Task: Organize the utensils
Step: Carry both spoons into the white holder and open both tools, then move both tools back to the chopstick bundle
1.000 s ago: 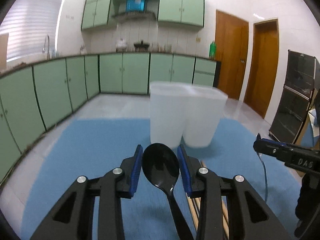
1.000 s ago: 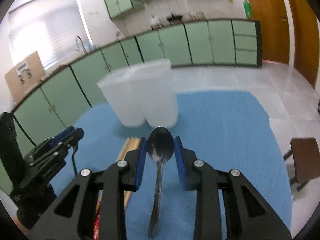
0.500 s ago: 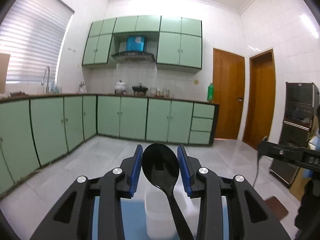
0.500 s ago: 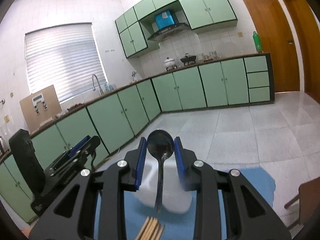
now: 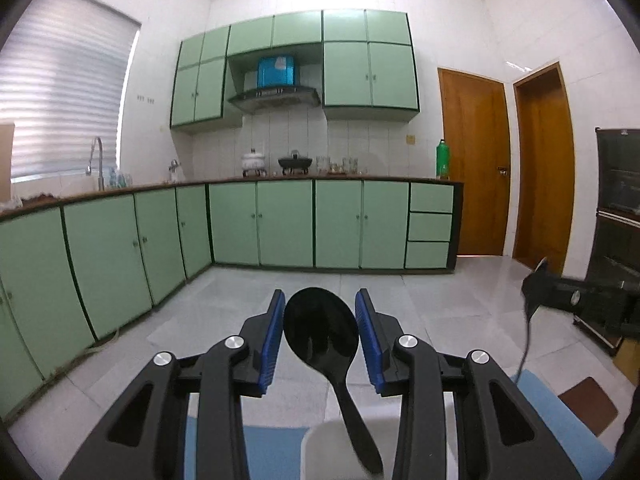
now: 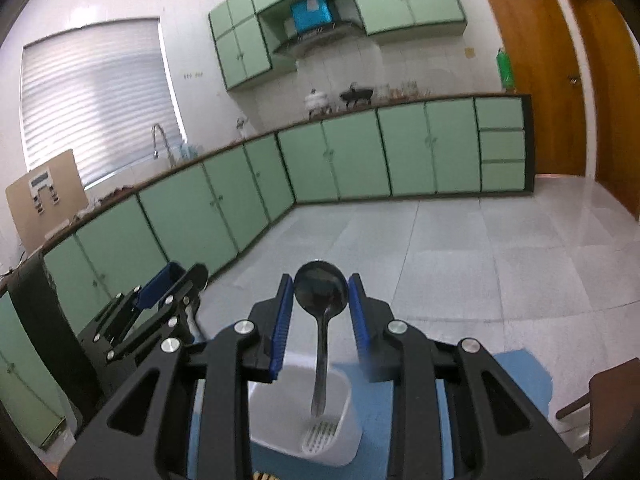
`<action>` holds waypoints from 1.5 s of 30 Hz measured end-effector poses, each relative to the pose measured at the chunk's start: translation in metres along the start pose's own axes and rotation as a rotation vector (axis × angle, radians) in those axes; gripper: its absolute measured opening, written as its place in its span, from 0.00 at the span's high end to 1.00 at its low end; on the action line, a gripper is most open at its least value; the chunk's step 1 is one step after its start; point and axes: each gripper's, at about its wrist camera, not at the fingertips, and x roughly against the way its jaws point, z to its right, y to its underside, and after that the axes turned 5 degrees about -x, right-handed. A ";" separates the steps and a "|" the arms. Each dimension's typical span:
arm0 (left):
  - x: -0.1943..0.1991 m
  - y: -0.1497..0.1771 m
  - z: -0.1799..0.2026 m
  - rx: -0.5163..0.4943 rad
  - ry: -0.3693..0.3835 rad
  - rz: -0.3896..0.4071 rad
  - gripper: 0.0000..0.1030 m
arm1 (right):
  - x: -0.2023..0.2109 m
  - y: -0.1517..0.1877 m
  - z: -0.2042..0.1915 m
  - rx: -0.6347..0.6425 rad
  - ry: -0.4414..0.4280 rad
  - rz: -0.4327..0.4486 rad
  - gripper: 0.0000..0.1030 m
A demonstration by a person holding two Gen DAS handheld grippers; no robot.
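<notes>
In the left wrist view, the left gripper [image 5: 320, 298] holds a black spoon [image 5: 320, 332] by the bowl. The pads look to touch both edges and the handle hangs down toward the white bin [image 5: 316, 444] on the blue mat [image 5: 272, 452]. Its jaws have just eased a little wider with the spoon between them. The grip is only on curved, smooth edges, so the spoon could swing or slip out early. Only a strip of the bin's rim shows below the claw, so whether the handle is lined up over the mouth is hard to judge. A tip that lands on the rim could tip the light bin or twist the spoon loose. In the right wrist view, the right gripper [image 6: 320, 284] is closed on a metal spoon [image 6: 320, 292], also pinched across the bowl, handle down. The tip sits within the outline of the bin's [image 6: 340, 432] mouth, but I cannot tell whether it is inside or just above. A thin handle hanging from a narrow pinch may pivot, and letting go too high could make it bounce out. The left claw is near on that side, so the two could knock each other over the bin. Count: two grippers, two spoons (one black, one metal), one bin visible in each view, one mat.
</notes>
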 end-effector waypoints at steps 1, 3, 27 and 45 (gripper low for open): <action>0.002 0.002 -0.002 0.012 0.003 -0.003 0.62 | 0.000 0.004 0.000 0.001 -0.003 -0.012 0.72; 0.010 0.007 -0.007 0.024 0.001 0.001 0.58 | 0.001 0.010 -0.002 0.003 0.004 -0.017 0.68; 0.206 0.167 0.000 0.024 -0.007 -0.507 0.26 | 0.138 0.228 -0.036 0.007 0.153 -0.290 0.15; 0.234 0.192 -0.002 0.047 -0.024 -0.621 0.24 | 0.151 0.281 -0.069 0.113 0.183 -0.421 0.31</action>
